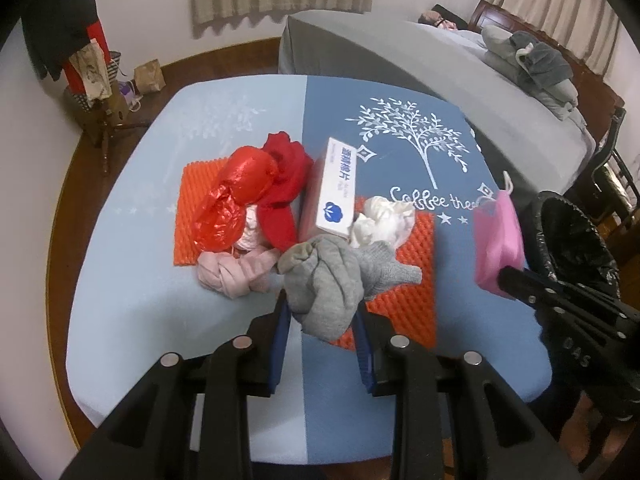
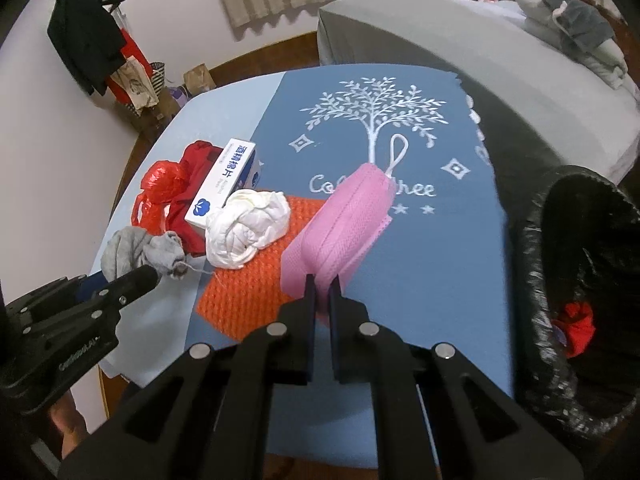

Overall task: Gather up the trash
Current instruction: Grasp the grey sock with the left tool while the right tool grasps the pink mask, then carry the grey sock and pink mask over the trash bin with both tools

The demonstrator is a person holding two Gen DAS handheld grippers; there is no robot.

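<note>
Bedroom scene: a blue tabletop [image 1: 224, 288] with a white tree print is seen before a grey bed [image 1: 400, 64] and curtained windows. A pink mask [image 2: 340, 232] is pinched by its near edge between the all but closed fingers of the right gripper [image 2: 323, 284] and is held clear of the tabletop near the right edge, its white ear loop uppermost. A grey cloth [image 1: 332, 280] is gripped between the fingers of the left gripper [image 1: 323, 312], above the near middle of the tabletop. Two orange mats [image 2: 248, 292] are laid at the middle, and on and around them are piled a white crumpled wad [image 2: 248, 228], a white box [image 1: 334, 188], a red bag [image 1: 236, 196], a red garment [image 1: 288, 176] and a pink cloth [image 1: 236, 272]. A bin [image 2: 560, 280] lined in black is set just off the right edge, with something red inside.
</note>
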